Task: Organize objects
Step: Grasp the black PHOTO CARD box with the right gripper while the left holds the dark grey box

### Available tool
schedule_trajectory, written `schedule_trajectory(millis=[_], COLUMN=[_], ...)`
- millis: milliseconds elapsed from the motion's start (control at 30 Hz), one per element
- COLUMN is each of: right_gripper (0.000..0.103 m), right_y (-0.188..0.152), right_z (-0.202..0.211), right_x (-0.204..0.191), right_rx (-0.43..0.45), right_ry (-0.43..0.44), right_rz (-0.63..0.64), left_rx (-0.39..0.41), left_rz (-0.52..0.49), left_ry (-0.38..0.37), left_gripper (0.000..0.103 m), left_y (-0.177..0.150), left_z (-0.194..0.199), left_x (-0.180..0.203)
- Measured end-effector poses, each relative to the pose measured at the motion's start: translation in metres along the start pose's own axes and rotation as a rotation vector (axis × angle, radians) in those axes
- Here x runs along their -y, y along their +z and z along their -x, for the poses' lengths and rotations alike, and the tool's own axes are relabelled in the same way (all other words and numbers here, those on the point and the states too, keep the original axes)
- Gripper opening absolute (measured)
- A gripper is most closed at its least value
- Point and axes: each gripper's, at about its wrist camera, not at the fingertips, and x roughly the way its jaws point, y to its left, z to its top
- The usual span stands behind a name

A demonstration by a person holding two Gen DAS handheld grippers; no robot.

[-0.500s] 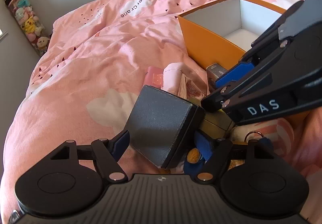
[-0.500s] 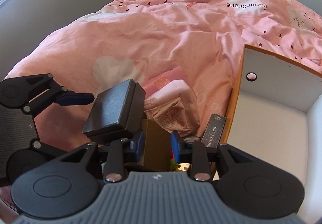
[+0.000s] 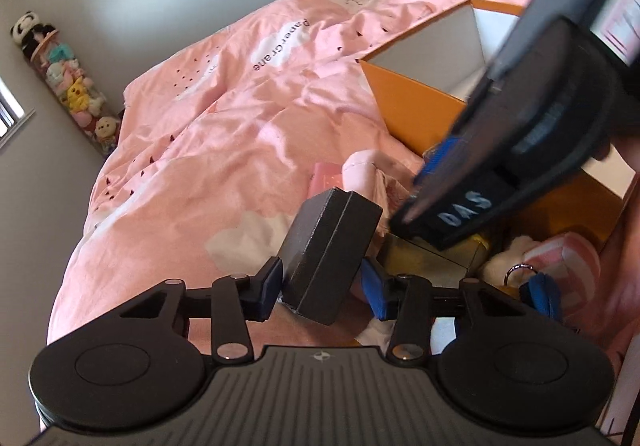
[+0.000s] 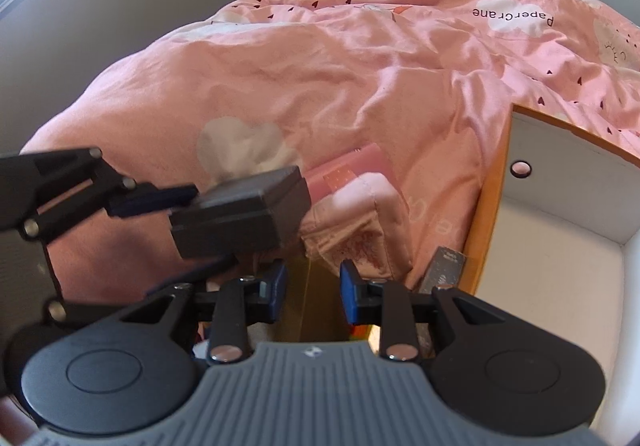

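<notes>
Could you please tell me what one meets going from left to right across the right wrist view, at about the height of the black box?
Left gripper → black box → pink pouch → orange box, open, with a white inside.

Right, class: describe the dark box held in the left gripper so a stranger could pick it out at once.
Start at the pink duvet and find the orange box with white inside walls. Just in front of it is a small heap of things. The dark grey box is lifted beside that heap, tilted, clamped in the left gripper; unlike the pink and gold things nearby, it is matt charcoal with a lid seam.
</notes>
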Motion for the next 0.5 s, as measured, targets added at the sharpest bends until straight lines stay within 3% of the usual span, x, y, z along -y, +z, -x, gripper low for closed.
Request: schedule_trajectory(millis=[200,367,500], right_gripper=[0.03,0.03,0.032], right_y=[0.011,0.012,0.011], right_z=[-0.003,0.003,0.009], right_x=[-0.004,-0.002,0.009], right_rx=[0.01,-0.018,-0.091], right_ry=[0.008,-0.065,-0.118], right_rz=[0.006,0.06,0.184], left_rx=[0.004,0.01,-0.01], left_rz=[-0.059,0.013,0.16], left_ry=[0.012,-0.02,-0.059], left_gripper=[0.047,0.041,0.041], left_y=[0.007,0.009,0.006], left_z=[-0.012,-0.016,-0.009], left_x=[0.004,-0.004,-0.024])
